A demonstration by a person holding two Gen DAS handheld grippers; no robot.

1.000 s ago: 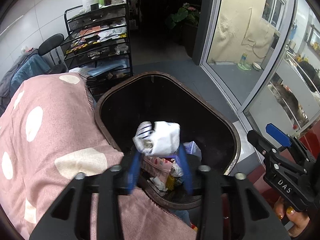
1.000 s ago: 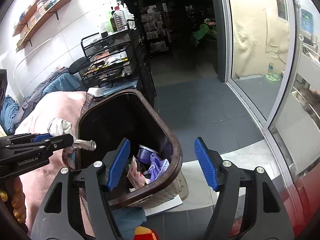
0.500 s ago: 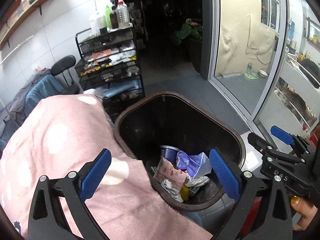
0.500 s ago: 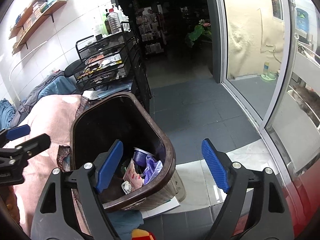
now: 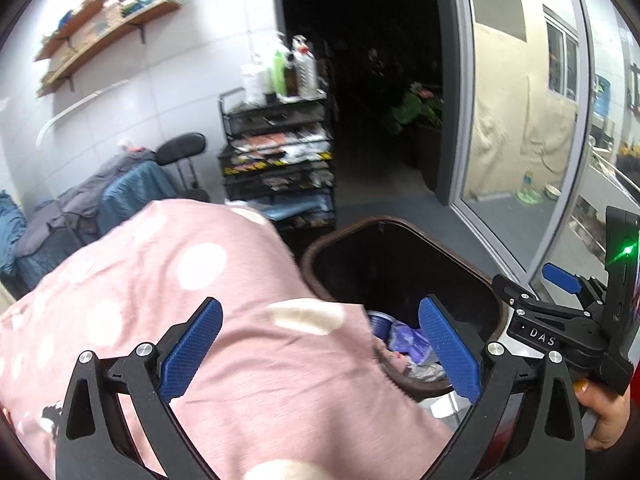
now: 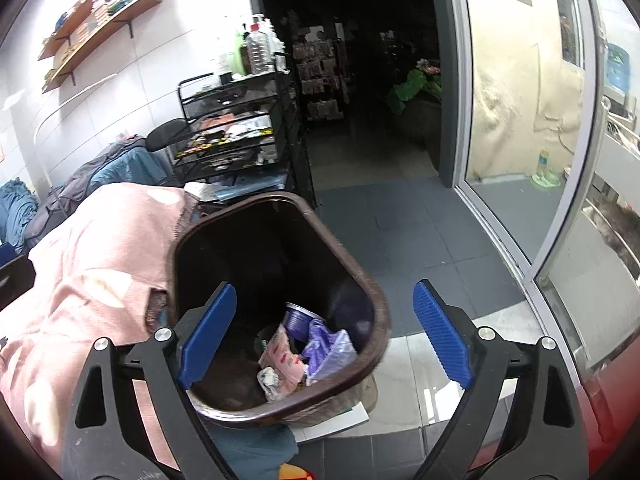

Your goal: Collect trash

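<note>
1. Right wrist view first: brown trash bin [image 6: 376,312] sitting on the floor just right of a pink polka-dot blanket [image 6: 92,280], rim touching the cloth on the left side.
2. Inside the bin, near the bottom: a purple cup [image 6: 298,317], a crumpled purple bag [image 6: 326,346], a pink wrapper [image 6: 282,360] and a whitish wad [image 6: 269,378]. So some trash already collected, looks like.
3. Right gripper [image 6: 324,338] hanging over the near rim of the bin, jaws spreading wider right now, nothing between the blue pads except the view down into the bin. Empty-handed.
4. Left wrist view: left gripper [image 5: 320,354] released, jaws at full spread, nothing pinched. Hovering above the blanket with the bin just to the right and farther off.
5. Same view also catches the right gripper at the far right edge, with a hand [image 5: 604,416] on its handle.
6. Progress guess: drop-off part done for whatever is in the bin, both claws free for another piece.
7. What's left: can't tell. No loose trash obvious on the blanket or the grey floor [image 6: 400,220] in either view, so maybe near the end, maybe more out of frame.
</note>
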